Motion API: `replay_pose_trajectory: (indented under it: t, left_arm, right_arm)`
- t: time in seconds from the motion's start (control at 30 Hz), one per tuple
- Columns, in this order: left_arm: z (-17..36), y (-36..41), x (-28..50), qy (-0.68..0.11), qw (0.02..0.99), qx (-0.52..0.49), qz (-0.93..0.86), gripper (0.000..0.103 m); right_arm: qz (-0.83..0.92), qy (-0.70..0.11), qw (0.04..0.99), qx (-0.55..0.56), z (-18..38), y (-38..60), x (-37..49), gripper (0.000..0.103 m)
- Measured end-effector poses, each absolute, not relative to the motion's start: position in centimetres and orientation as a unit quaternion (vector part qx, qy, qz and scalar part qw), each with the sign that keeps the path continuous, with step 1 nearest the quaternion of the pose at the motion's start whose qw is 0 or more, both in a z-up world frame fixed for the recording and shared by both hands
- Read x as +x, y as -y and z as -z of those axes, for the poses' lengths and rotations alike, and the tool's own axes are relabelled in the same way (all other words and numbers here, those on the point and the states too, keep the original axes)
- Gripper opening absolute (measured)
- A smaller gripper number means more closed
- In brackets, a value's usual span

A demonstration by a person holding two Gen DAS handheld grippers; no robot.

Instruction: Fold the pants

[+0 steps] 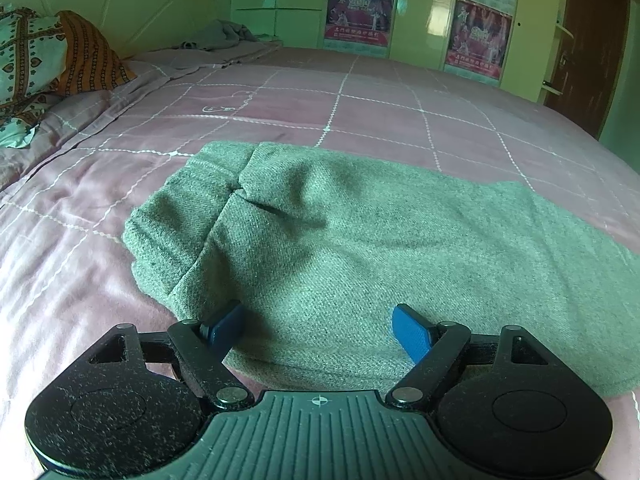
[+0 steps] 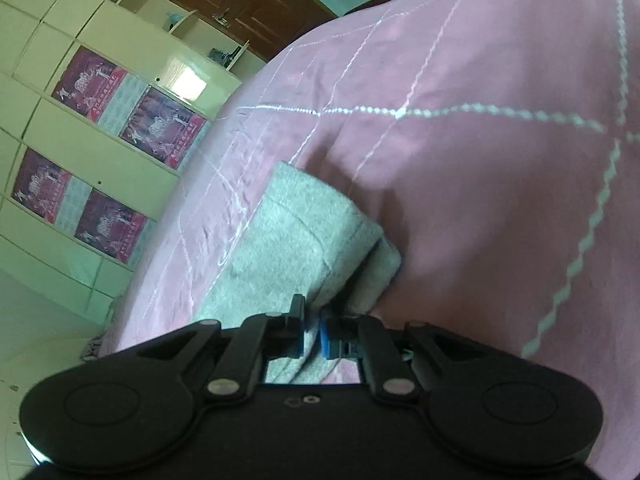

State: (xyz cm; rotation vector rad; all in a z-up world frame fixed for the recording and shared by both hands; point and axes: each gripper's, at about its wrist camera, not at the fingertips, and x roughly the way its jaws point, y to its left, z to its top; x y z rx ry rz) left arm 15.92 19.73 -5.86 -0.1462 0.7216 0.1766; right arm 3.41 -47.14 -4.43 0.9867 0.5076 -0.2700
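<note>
Grey woven pants (image 1: 360, 240) lie folded on the pink bedspread (image 1: 360, 108), with the thick hems or waistband stacked at the left. My left gripper (image 1: 318, 312) hovers over their near edge, open, blue pads wide apart; the left pad (image 1: 228, 326) sits against the fabric's edge and the right pad (image 1: 412, 330) rests above the cloth. In the right wrist view, strongly tilted, the pants (image 2: 296, 236) run away from my right gripper (image 2: 312, 322). Its blue pads are shut on a thin fold of the grey fabric, which is lifted off the bed.
Patterned pillows (image 1: 44, 64) and a crumpled grey cloth (image 1: 224, 34) lie at the bed's head. A pale wardrobe with posters (image 1: 360, 8) stands behind the bed, a brown door (image 1: 588, 44) to its right. The bedspread (image 2: 480, 160) stretches wide around the pants.
</note>
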Motion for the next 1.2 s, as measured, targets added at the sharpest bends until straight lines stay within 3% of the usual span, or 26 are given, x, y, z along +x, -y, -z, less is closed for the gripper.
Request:
replay_pose_trajectory:
  t: [0.27,0.37,0.47,0.53,0.6,0.67,0.7,0.73,0.8,1.07,1.1,1.13,1.2]
  left_arm:
    - [5.9,-19.8,16.1,-0.353,0.929,-0.069,-0.082,0.081]
    - [5.9,-19.7,16.0,-0.353,0.929,-0.069,-0.083,0.082]
    - [4.5,-20.1,15.0,-0.324,0.937,-0.088,-0.096,0.082]
    - [2.5,-21.3,13.0,-0.254,0.952,-0.112,-0.13,0.082]
    - [1.4,-23.3,11.8,-0.224,0.949,-0.143,-0.168,0.082]
    - [1.3,-25.7,11.5,-0.229,0.938,-0.181,-0.186,0.082]
    - [1.6,-26.6,11.6,-0.241,0.931,-0.194,-0.192,0.076]
    - [2.0,-27.4,11.7,-0.253,0.925,-0.208,-0.193,0.058]
    - [3.0,-28.5,12.1,-0.274,0.913,-0.244,-0.177,0.039]
    - [5.7,-29.2,15.6,-0.31,0.9,-0.264,-0.156,0.037]
    - [5.6,-29.3,15.9,-0.311,0.901,-0.262,-0.153,0.034]
    - [5.1,-29.4,16.0,-0.302,0.905,-0.257,-0.154,0.02]
    - [3.8,-29.4,15.0,-0.253,0.917,-0.271,-0.15,0.019]
  right_arm:
    - [0.139,-0.217,0.867,0.427,2.4,45.5,2.7,0.004]
    - [0.159,-0.256,0.841,0.45,4.6,47.0,4.4,0.004]
    - [0.161,-0.245,0.839,0.458,4.8,46.9,4.5,0.004]
    - [0.152,-0.228,0.854,0.443,4.2,46.1,3.3,0.013]
    - [0.135,-0.219,0.865,0.431,3.6,45.9,3.0,0.038]
    - [0.13,-0.196,0.876,0.422,3.0,45.8,1.8,0.05]
    - [0.131,-0.188,0.876,0.423,2.7,45.9,1.8,0.054]
    - [0.13,-0.184,0.875,0.429,2.7,46.0,2.2,0.054]
    - [0.13,-0.189,0.867,0.443,3.1,46.4,2.6,0.054]
    - [0.133,-0.202,0.875,0.42,3.0,46.0,2.4,0.055]
    - [0.134,-0.203,0.875,0.418,3.0,45.9,2.3,0.056]
    - [0.135,-0.204,0.876,0.416,3.0,45.9,2.3,0.056]
    - [0.136,-0.205,0.878,0.411,3.0,45.7,2.3,0.057]
